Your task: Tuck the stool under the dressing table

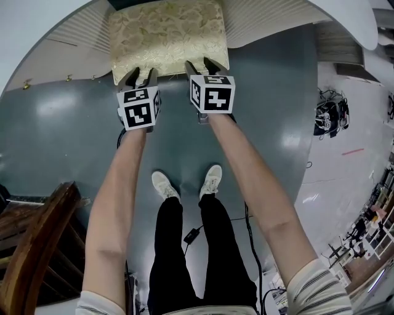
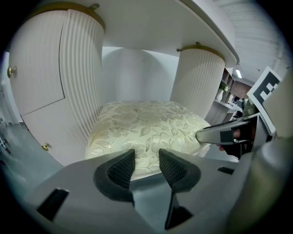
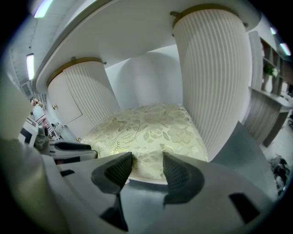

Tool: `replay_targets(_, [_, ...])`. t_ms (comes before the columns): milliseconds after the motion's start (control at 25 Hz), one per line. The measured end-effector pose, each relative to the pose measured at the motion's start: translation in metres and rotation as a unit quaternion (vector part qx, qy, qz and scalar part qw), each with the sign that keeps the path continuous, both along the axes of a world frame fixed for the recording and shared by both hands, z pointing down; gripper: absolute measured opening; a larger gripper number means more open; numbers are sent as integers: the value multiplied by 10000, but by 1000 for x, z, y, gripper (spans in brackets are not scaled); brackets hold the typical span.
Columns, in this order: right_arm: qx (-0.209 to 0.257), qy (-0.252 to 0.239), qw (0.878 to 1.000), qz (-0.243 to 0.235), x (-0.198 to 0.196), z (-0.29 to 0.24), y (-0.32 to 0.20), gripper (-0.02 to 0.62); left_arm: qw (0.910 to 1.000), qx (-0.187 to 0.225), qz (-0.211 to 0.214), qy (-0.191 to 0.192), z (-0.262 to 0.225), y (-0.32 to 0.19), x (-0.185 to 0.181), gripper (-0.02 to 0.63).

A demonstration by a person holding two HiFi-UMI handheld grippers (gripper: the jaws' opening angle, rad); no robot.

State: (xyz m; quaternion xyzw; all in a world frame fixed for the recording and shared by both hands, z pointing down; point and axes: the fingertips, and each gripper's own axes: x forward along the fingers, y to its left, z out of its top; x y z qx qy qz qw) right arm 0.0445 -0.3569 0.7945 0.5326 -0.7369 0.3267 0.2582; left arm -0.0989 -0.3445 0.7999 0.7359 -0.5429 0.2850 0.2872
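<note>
The stool (image 1: 166, 37) has a cream floral cushion and stands partly under the white dressing table (image 1: 277, 18), between its two ribbed pedestals (image 2: 197, 77) (image 3: 210, 68). My left gripper (image 1: 140, 75) is at the left part of the stool's near edge and my right gripper (image 1: 202, 65) at the right part. In the left gripper view the cushion (image 2: 146, 128) fills the middle. The left gripper (image 2: 146, 157) is open with nothing between its jaws. The right gripper (image 3: 147, 162) is also open, facing the cushion edge (image 3: 146, 132). Whether the tips touch the stool is unclear.
A dark wooden chair (image 1: 37, 246) stands at the lower left. A black cable (image 1: 194, 234) lies on the grey floor by the person's white shoes (image 1: 212, 179). A black tangle of gear (image 1: 326, 117) sits on the pale floor at right.
</note>
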Motion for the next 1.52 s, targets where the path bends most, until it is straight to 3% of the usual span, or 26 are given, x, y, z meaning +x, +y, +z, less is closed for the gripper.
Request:
replay_targets(160, [-9, -6, 10000, 10, 0, -5, 2, 209, 10000, -17, -96, -14, -5, 3, -2, 156])
replay_targets(320, [-34, 18, 10000, -63, 2, -12, 7, 209, 9996, 44, -15, -265, -13, 8, -4, 152])
replay_targets(440, [8, 3, 10000, -77, 3, -23, 11, 188, 9996, 162, 55, -227, -26, 13, 0, 103])
replay_targets(680, [59, 226, 9997, 12, 7, -42, 28, 59, 9997, 218, -53, -86, -53, 27, 12, 54])
replay_targets(840, [42, 217, 9997, -84, 7, -61, 43, 26, 9991, 321, -214, -161, -74, 42, 9, 26])
replay_targets(1520, [743, -256, 9966, -255, 1, -199, 113, 12, 9931, 1057, -348, 361, -218, 106, 12, 6])
